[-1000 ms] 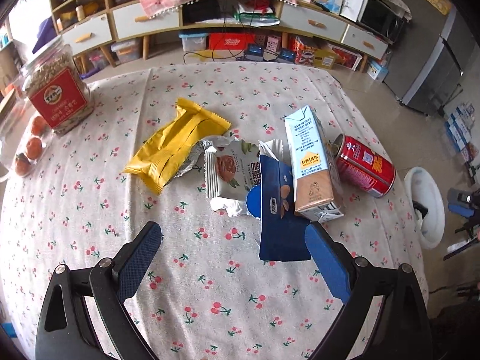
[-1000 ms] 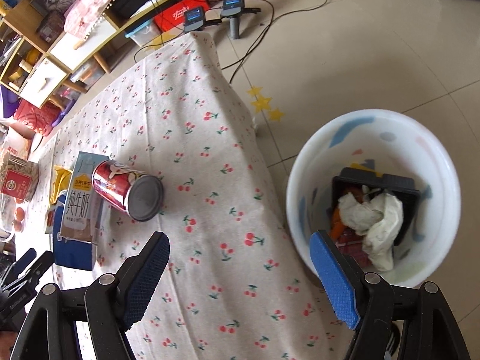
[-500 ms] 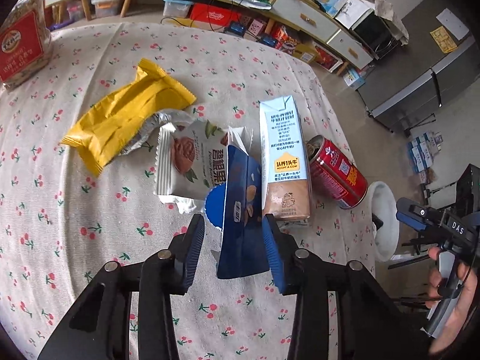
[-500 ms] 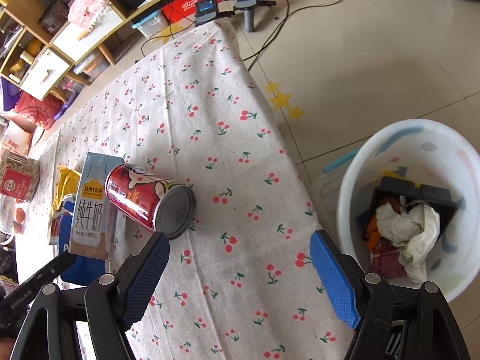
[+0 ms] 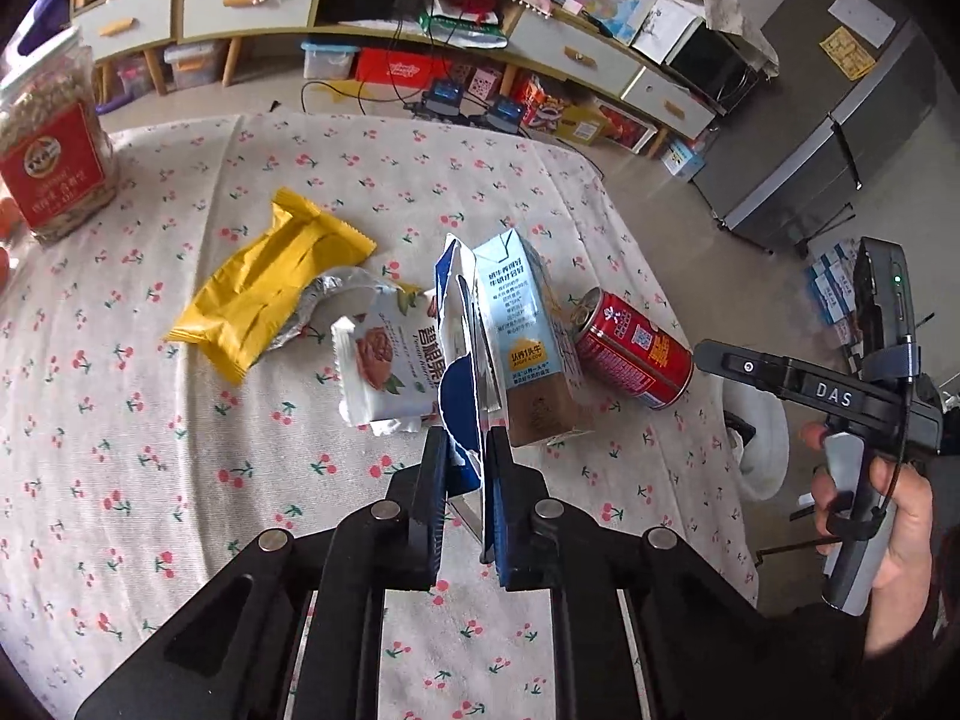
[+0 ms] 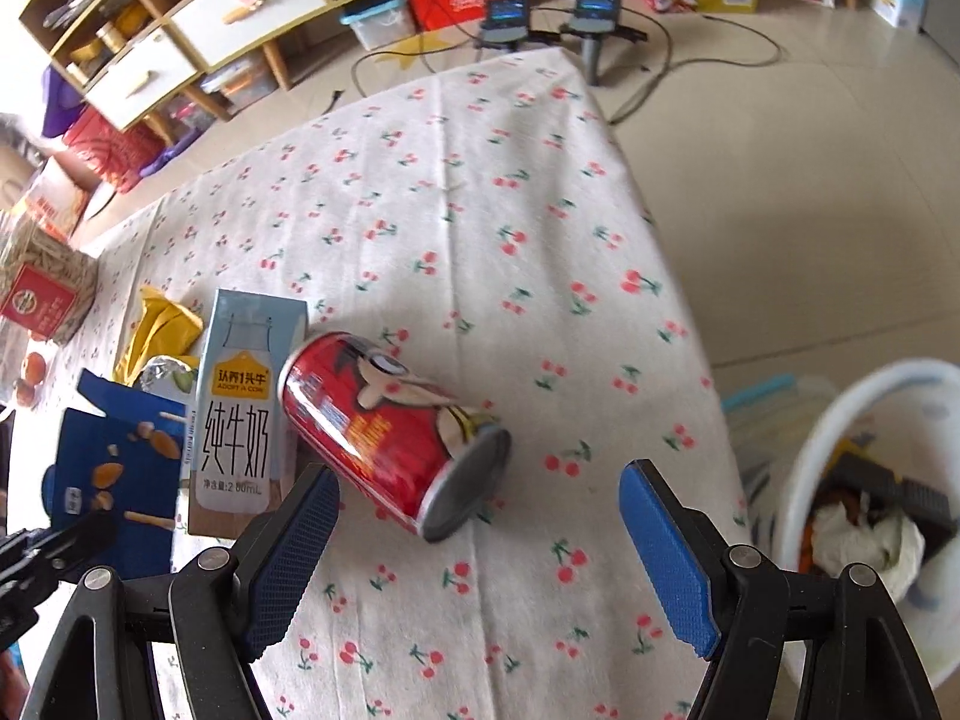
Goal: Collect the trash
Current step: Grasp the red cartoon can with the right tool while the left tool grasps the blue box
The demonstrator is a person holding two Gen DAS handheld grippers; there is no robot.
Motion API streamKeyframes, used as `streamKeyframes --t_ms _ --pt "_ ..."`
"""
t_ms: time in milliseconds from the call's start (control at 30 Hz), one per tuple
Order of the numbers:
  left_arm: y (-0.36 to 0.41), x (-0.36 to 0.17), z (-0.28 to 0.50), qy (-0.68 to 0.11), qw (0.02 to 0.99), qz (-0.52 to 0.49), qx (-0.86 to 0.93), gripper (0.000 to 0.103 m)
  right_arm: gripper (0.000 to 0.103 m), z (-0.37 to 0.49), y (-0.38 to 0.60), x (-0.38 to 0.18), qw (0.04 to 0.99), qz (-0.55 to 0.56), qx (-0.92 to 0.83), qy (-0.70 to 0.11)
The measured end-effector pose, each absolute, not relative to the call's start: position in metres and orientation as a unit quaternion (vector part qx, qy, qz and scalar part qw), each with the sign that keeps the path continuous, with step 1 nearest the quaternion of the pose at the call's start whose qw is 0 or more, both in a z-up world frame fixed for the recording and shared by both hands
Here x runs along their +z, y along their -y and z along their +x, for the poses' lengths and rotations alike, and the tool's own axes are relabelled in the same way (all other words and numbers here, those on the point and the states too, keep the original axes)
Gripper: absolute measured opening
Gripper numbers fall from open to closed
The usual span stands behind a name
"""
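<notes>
My left gripper (image 5: 467, 450) is shut on a dark blue snack wrapper (image 5: 459, 354), lifted on edge above the table; the wrapper also shows in the right wrist view (image 6: 114, 468). Beside it lie a milk carton (image 5: 528, 348), a red can (image 5: 630, 351), a white nut packet (image 5: 384, 372) and a yellow wrapper (image 5: 270, 294). My right gripper (image 6: 480, 498) is open, just in front of the red can (image 6: 390, 426), which lies on its side next to the milk carton (image 6: 240, 414). A white trash bin (image 6: 864, 510) with trash in it stands on the floor at the right.
A jar with a red label (image 5: 48, 162) stands at the table's far left. The cherry-print tablecloth (image 6: 480, 228) ends close to the bin. Shelves, boxes and cables (image 6: 540, 18) lie on the floor beyond the table. A grey fridge (image 5: 840, 120) stands at the right.
My left gripper closed on the blue wrapper and lifted it on edge. My right gripper swung left from over the bin to just in front of the red can.
</notes>
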State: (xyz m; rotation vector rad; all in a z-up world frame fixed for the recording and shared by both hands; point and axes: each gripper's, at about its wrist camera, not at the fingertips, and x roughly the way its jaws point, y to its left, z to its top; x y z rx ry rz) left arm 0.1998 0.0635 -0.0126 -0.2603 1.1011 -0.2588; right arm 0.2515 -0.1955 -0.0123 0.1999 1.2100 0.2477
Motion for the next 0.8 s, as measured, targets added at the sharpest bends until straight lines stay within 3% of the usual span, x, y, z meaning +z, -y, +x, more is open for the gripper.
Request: streamKeyframes --t_ms 400,533,800 --pt "-0.102 -0.007 0.175 -0.514 0.844 -0.13 -0.083 0.013 0.081 0.265 0.151 -0.043 0.807 0.025 0.18 -0.563" --pt "-0.107 -0.007 0.169 -0.512 0.845 -0.135 -0.079 0.012 0.063 0.259 0.146 -0.046 0.804 0.021 0.2 -0.559" --pt "-0.104 0.001 0.159 -0.498 0.852 -0.142 -0.078 0.012 0.059 0.235 0.141 -0.032 0.802 0.02 0.221 -0.554"
